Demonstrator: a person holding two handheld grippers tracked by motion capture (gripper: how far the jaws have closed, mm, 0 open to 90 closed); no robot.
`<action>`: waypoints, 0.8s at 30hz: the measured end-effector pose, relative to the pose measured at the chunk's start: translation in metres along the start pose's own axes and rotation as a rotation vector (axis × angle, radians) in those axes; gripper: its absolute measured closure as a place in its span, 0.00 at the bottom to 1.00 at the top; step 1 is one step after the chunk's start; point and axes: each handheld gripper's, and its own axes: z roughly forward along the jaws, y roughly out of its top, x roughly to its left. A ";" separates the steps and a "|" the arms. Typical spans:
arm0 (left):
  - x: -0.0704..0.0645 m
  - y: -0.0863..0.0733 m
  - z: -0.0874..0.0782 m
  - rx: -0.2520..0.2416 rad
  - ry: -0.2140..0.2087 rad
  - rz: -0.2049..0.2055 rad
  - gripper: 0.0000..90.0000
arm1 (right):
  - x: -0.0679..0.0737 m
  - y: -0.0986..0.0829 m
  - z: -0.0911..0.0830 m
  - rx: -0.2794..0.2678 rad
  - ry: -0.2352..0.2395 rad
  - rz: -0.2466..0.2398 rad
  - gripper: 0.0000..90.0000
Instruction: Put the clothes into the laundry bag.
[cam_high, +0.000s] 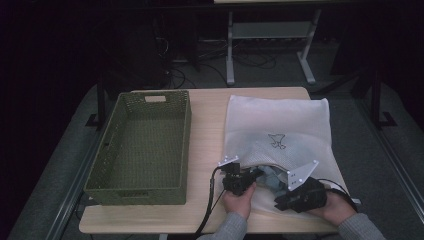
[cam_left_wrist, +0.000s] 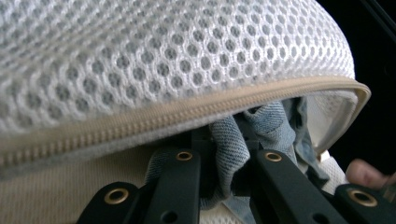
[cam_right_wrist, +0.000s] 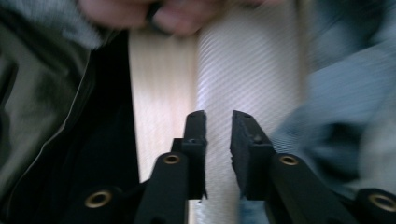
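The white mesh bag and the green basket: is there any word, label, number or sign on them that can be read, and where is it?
No readable word or number.
White mesh bag: a small dark outline sign near its middle, a drawn figure, not letters; too small to tell what it shows.
Green basket: a pale label plate on its far wall; any writing is too small to read.
Denim cloth at the bag's opening: no writing to be seen.

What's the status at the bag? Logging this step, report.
Left gripper shut on denim garment inside mesh laundry bag mouth. Right gripper open, holding nothing. Green basket beside bag; nothing in the way.
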 end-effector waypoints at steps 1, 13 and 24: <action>0.000 -0.001 -0.002 0.005 0.000 0.006 0.91 | -0.001 0.002 -0.005 -0.011 -0.010 0.006 0.80; -0.004 -0.007 -0.011 0.073 -0.037 -0.005 0.64 | -0.023 0.022 -0.047 -0.091 -0.196 0.040 0.68; 0.003 -0.001 -0.001 0.039 -0.021 -0.015 0.93 | -0.045 0.037 -0.020 -0.037 -0.137 0.039 0.97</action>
